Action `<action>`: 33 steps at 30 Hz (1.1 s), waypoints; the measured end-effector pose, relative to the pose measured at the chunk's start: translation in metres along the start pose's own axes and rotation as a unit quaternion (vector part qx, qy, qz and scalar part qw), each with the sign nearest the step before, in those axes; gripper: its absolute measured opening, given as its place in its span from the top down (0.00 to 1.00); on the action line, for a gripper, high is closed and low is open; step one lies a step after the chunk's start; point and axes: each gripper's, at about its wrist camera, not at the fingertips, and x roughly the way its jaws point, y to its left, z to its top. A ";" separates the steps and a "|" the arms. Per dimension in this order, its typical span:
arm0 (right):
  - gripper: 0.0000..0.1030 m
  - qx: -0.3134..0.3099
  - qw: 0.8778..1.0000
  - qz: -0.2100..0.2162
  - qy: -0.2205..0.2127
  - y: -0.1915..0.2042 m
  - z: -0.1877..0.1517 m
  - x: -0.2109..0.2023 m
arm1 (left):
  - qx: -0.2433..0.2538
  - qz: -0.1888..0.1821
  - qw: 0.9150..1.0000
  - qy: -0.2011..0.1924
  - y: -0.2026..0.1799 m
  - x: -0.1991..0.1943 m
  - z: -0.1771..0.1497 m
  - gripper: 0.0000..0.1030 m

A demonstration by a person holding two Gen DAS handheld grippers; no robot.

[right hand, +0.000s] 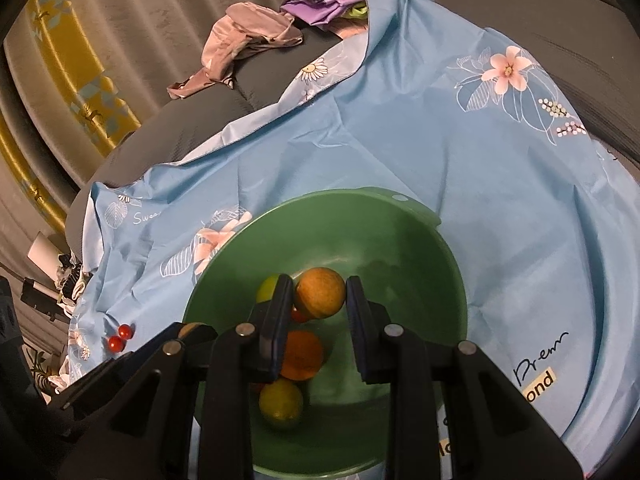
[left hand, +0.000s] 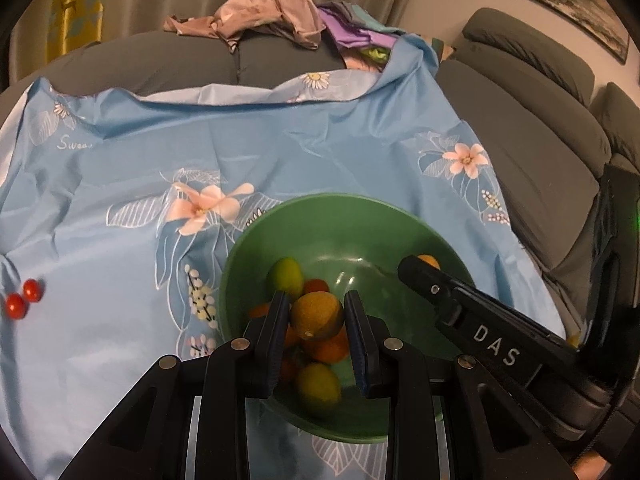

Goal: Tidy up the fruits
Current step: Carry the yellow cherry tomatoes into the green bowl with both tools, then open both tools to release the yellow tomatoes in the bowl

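Over the green bowl (left hand: 340,216), low centre of both wrist views, both my grippers hang with fruit. My left gripper (left hand: 318,316) is clamped on a yellow-orange round fruit (left hand: 316,317), pads pressing both sides. My right gripper (right hand: 319,294) grips a similar orange-yellow fruit (right hand: 320,293), also above the bowl; in the left view its tip enters from the right. Inside the bowl: a green fruit (left hand: 285,278), an orange one (right hand: 301,354), a yellow-green one (right hand: 280,400). Two small red fruits (left hand: 23,298) lie touching on the blue floral cloth (left hand: 120,168), far left, well apart from the bowl.
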 end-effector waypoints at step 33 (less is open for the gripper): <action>0.72 -0.011 0.999 -0.028 0.023 -0.004 -0.002 0.011 | -0.003 0.018 0.999 0.037 0.003 0.031 -0.009 0.73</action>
